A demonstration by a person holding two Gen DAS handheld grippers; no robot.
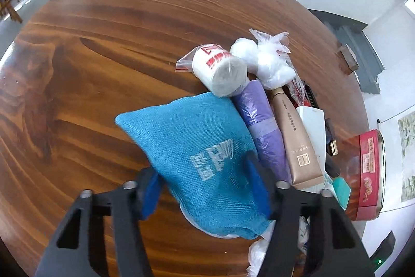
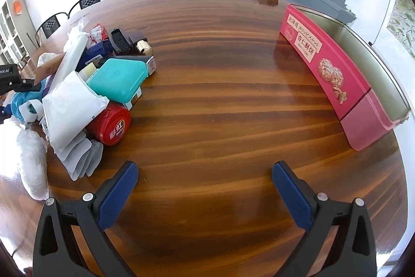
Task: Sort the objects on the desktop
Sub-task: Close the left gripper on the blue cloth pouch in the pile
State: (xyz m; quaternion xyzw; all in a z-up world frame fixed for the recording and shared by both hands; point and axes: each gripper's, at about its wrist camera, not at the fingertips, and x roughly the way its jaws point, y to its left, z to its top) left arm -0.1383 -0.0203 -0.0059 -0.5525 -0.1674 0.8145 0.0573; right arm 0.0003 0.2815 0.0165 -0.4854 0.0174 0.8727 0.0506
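Pouch: my left hand-held gripper [image 1: 207, 188] clamps the blue mesh pouch [image 1: 197, 155], lifting it clear of the pile.
Right hand-held gripper [image 2: 205, 181]: I hold it wide open, empty, between pile and pink tin [image 2: 337, 74], ready.

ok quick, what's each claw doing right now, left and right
Left claw: closed on the blue mesh bag, pads pressing its sides.
Right claw: wide open, empty, over bare wooden table.

Bare wooden table [image 2: 220, 100] open between heap of clutter [image 2: 85, 85] at left and red biscuit tin [image 2: 337, 74] at right; blue mesh bag [image 1: 202, 155] blocking heap's left flank
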